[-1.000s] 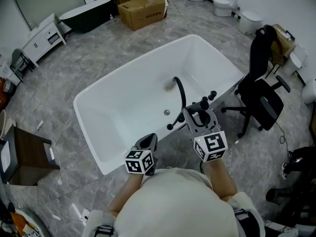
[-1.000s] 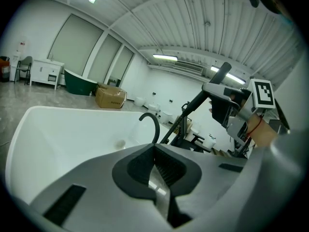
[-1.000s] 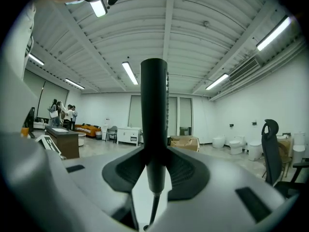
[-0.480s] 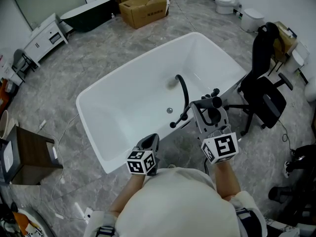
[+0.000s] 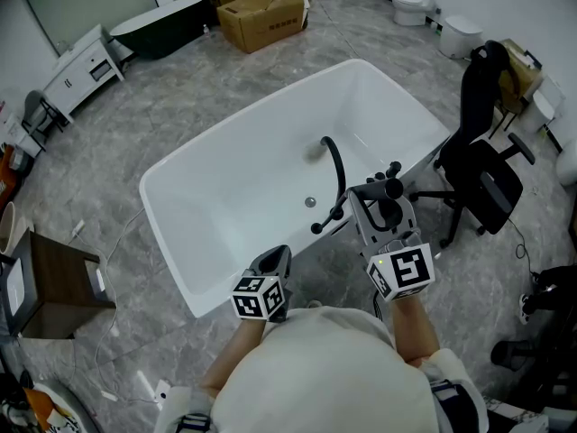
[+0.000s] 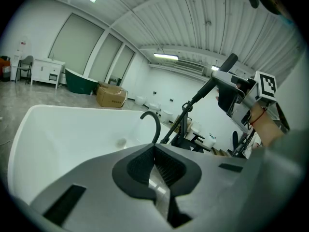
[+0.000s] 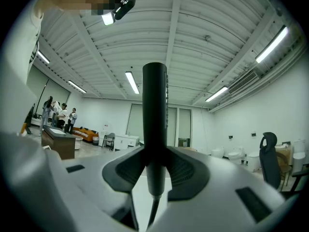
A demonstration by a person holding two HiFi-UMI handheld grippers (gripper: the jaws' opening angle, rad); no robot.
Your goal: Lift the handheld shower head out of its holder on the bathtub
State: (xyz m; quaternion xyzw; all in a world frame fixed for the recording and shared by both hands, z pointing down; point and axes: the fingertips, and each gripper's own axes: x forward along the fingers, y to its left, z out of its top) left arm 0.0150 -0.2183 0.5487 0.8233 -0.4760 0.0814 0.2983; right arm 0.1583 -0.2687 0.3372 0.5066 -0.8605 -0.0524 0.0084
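Note:
The black stick shower head (image 7: 154,110) stands upright between the pads of my right gripper (image 7: 155,163), which is shut on it; its hose (image 7: 152,210) hangs below. In the head view the right gripper (image 5: 383,202) holds the shower head (image 5: 394,188) just above the black faucet stand (image 5: 335,171) at the near rim of the white bathtub (image 5: 245,126). The left gripper view shows the shower head (image 6: 213,82) raised, with the curved spout (image 6: 154,124) beneath. My left gripper (image 5: 270,262) hovers by the tub's near rim, its pads (image 6: 164,166) together with nothing between them.
A black office chair (image 5: 482,174) stands right of the tub. A wooden side table (image 5: 54,282) sits at the left, with a cardboard box (image 5: 261,12), a dark tub (image 5: 162,25) and toilets (image 5: 410,7) beyond. Several people (image 7: 58,114) stand far off.
My right gripper has risen with the shower head in it, lifting it higher above the faucet stand. The left gripper has stayed put.

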